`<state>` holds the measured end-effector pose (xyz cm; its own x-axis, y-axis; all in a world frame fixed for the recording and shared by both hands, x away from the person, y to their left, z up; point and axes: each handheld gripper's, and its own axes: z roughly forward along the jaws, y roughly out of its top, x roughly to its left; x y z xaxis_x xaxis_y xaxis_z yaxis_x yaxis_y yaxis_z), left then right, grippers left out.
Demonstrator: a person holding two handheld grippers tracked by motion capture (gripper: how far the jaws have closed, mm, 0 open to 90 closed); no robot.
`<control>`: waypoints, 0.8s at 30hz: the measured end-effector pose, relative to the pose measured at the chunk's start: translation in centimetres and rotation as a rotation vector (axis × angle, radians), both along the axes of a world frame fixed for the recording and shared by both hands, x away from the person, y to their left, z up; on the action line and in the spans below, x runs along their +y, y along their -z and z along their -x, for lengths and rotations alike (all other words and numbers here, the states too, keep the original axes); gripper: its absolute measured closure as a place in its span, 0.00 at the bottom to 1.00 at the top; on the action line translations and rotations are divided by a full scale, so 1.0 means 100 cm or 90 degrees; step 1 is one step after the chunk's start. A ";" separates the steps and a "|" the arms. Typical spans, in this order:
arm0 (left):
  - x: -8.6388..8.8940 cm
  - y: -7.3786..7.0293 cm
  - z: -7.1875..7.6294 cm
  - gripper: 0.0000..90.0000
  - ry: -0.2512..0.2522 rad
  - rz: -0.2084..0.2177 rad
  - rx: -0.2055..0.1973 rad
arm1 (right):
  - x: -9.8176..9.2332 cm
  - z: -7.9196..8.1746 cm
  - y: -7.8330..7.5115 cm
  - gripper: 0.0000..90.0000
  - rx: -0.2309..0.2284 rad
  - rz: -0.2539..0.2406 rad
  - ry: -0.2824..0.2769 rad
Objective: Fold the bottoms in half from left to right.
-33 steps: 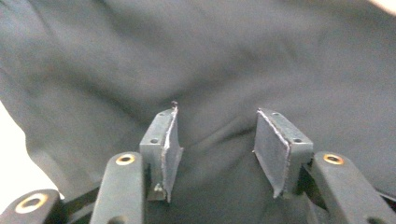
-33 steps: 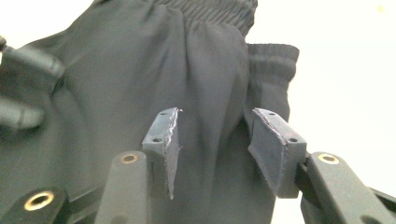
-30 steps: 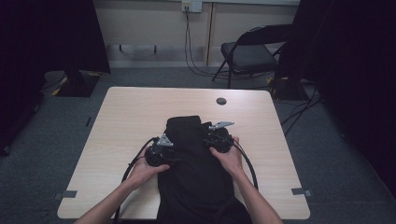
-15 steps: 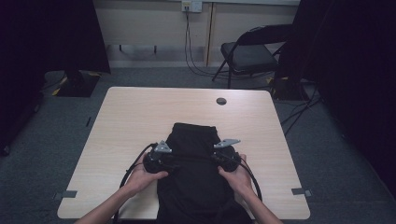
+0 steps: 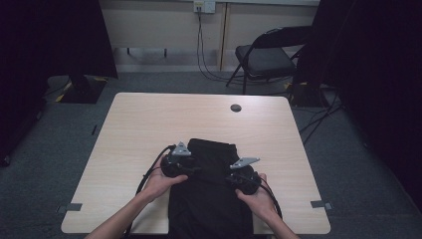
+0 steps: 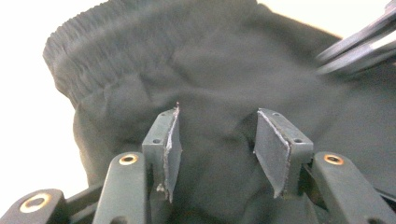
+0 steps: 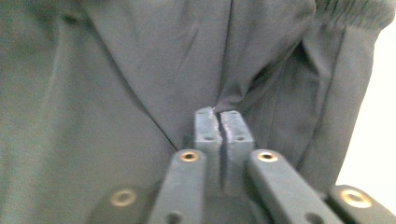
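**Both hand-held grippers drawn back toward the near edge of the bench, right one pinching the black garment**

A black garment [image 5: 211, 194] lies on the near half of the light wooden bench [image 5: 149, 124], its far end with the ribbed elastic band [image 6: 88, 51] pointing away from the person and its near part hanging over the bench's front edge. The left hand-held gripper [image 5: 191, 169] sits on the garment's left side, the right hand-held gripper [image 5: 230, 178] on its right side, each in one of the person's hands.

In the left gripper view, the jaws stand partly apart over the dark cloth; the pads [image 6: 173, 149] press on nothing, though fabric lies between and under them. These jaws have just been closing a little. In the right gripper view, the pads [image 7: 219, 130] are pressed together with a fold of the cloth caught at their tips, creases running up from the pinch. These jaws have just eased open slightly from a tighter squeeze, and the fold remains between them.

Compared with a second ago, both grippers are nearer the person: then they sat side by side close to the garment's far end, now they are lower on it. The right one has shifted more and is closer to the front edge than the left. The garment's far end has come nearer too, leaving more bare bench behind it. A small dark round disc [image 5: 236, 107] lies well apart near the far edge, unchanged. A folding chair [image 5: 263, 57] stands beyond the bench.
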<state>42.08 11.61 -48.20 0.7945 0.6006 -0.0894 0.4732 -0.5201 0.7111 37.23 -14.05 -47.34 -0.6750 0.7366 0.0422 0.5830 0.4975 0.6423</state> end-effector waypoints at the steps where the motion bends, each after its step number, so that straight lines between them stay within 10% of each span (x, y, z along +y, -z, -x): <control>1: 0.000 0.000 0.000 0.56 0.000 0.000 0.000 | -0.002 -0.002 -0.004 0.79 -0.009 -0.007 0.009; 8: -0.004 0.007 0.001 0.57 0.017 -0.025 -0.028 | -0.007 -0.059 -0.030 0.39 -0.069 -0.083 0.076; 14: -0.002 0.007 0.002 0.57 0.019 -0.021 -0.029 | 0.005 -0.097 -0.012 0.31 -0.035 -0.054 0.111; 24: 0.019 -0.010 -0.005 0.58 -0.026 0.037 -0.028 | 0.000 -0.101 0.017 0.32 -0.007 -0.067 0.125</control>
